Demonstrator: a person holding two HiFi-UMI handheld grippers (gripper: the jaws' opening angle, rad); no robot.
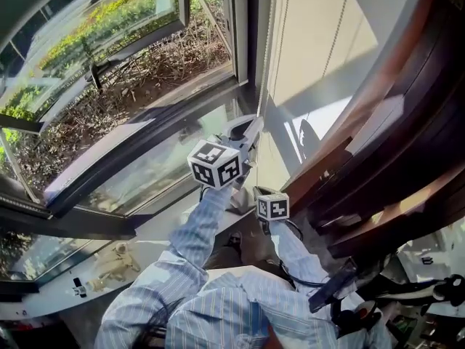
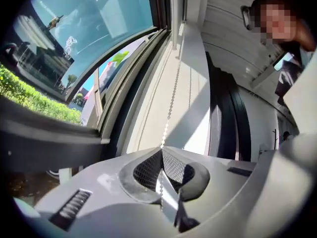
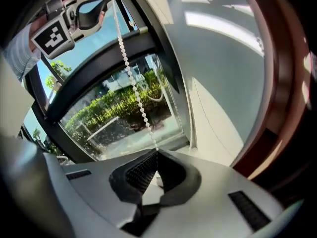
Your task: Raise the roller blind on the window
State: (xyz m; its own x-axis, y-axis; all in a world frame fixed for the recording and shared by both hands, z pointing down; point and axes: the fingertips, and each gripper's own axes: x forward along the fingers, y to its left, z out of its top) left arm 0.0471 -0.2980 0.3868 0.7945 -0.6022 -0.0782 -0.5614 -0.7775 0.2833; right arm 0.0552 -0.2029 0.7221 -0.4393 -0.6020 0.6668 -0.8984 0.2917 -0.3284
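White plastic beads make up the bead chain (image 1: 269, 64) of the roller blind, a thin dotted line hanging just beside the dark window frame (image 1: 243, 27) at the right edge of the glass; the blind's own roll and cloth cannot be picked out in any view, since the chain's top is cut off at the picture's edge. The left gripper (image 2: 161, 152) has its jaws together, clamped on the chain, which runs up from the dark cross-hatched pads (image 2: 146, 170) and is swallowed between them. The right gripper (image 3: 156, 155) is likewise clamped on the same chain lower down, its mesh-textured pads meeting in a narrow V; from there the beads climb taut to the left gripper at the upper left of the right gripper view. In the head view both sets of jaws are hard to see: the left gripper's marker cube (image 1: 214, 163) covers much of its smooth grey body, and only the right gripper's smaller-looking cube (image 1: 272, 206) shows clearly. Blue-and-white striped sleeves (image 1: 203, 231) reach up to both tools. Curved dark brown wooden boards (image 1: 407, 144) fill the right side, their ends cut off by the frame. Beyond the glass (image 1: 131, 64) lie green shrubs and dry twigs.
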